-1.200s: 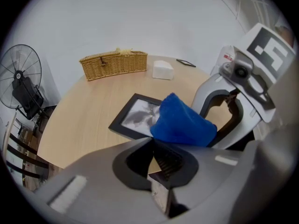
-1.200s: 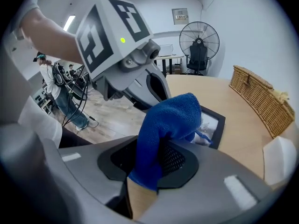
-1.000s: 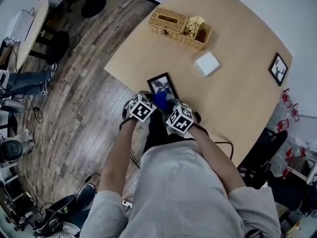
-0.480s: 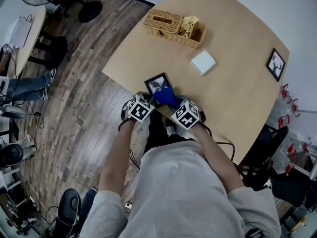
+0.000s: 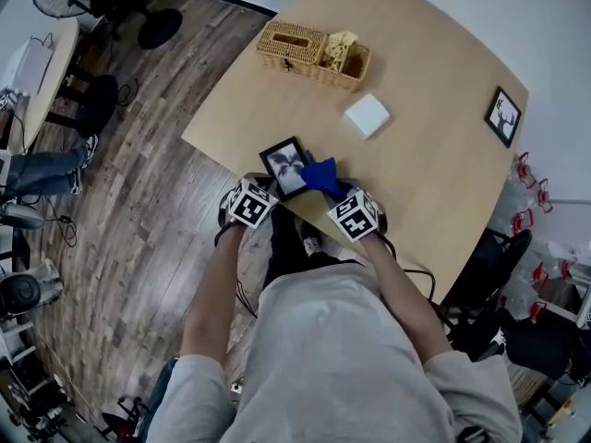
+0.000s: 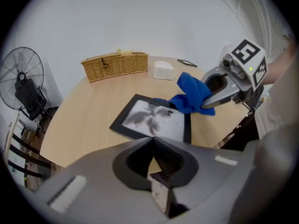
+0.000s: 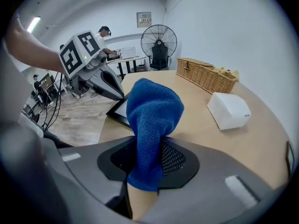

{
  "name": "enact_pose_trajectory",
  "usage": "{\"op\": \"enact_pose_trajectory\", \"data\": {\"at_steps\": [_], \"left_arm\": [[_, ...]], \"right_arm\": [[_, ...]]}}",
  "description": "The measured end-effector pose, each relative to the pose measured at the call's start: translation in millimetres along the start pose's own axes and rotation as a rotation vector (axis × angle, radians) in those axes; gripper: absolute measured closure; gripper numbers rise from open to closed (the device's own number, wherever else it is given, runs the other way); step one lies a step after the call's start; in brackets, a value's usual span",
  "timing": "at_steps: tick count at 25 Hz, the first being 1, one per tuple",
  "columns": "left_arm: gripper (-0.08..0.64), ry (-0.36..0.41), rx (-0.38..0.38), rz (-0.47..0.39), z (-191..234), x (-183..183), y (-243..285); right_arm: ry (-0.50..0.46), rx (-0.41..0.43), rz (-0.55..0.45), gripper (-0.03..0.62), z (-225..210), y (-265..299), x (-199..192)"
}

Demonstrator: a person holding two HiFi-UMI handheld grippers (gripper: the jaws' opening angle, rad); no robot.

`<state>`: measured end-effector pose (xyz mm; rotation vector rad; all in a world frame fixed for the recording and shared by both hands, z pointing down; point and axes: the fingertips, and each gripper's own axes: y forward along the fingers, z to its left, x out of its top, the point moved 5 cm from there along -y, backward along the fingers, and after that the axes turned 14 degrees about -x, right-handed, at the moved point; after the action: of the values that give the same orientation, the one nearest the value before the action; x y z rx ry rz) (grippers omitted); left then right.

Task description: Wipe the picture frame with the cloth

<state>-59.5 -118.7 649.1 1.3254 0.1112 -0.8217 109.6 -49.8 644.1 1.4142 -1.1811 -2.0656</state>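
Blue terry cloth [image 7: 154,113] is clamped between the closed jaws of the right gripper [image 7: 150,148]. Its bunched free end lies over a far corner of the black-edged picture frame [image 6: 150,119]. That frame lies flat near the edge of the light wooden bench [image 6: 88,101]. The left gripper [image 6: 153,143] has its jaws brought together, tips at the frame's near edge; whether they pinch it is unclear. A woven wicker basket [image 6: 115,65] and a small white box [image 6: 163,71] sit farther back.

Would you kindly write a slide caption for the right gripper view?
Right gripper clamps the blue cloth at the picture frame; left gripper holds the frame's edge.
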Motion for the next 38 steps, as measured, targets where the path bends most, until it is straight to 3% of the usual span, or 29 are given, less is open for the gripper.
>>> {"op": "enact_pose_trajectory", "data": {"at_steps": [4,9,14,24,38], "left_arm": [[0.508,-0.018,0.013,-0.035,-7.0,5.1,-4.9],[0.508,-0.122,0.071,-0.147,-17.5,5.5,-20.7],[0.508,-0.183,0.121,-0.204,-35.0,-5.1,-34.7],[0.508,-0.205,0.219,-0.327,-60.3,-1.5,-67.5],[0.508,-0.230,0.228,-0.473,-87.3,-13.7,-96.3]], "right_arm": [[0.043,0.001,-0.011,0.480,-5.6,-11.0,-3.5],[0.100,0.028,-0.054,0.480,-10.7,-18.5,3.3],[0.174,0.070,-0.084,0.480,-8.9,-26.7,7.9],[0.210,0.089,-0.144,0.480,-1.7,-42.2,19.3],[0.209,0.067,-0.211,0.480,10.0,-50.1,33.0]]}}
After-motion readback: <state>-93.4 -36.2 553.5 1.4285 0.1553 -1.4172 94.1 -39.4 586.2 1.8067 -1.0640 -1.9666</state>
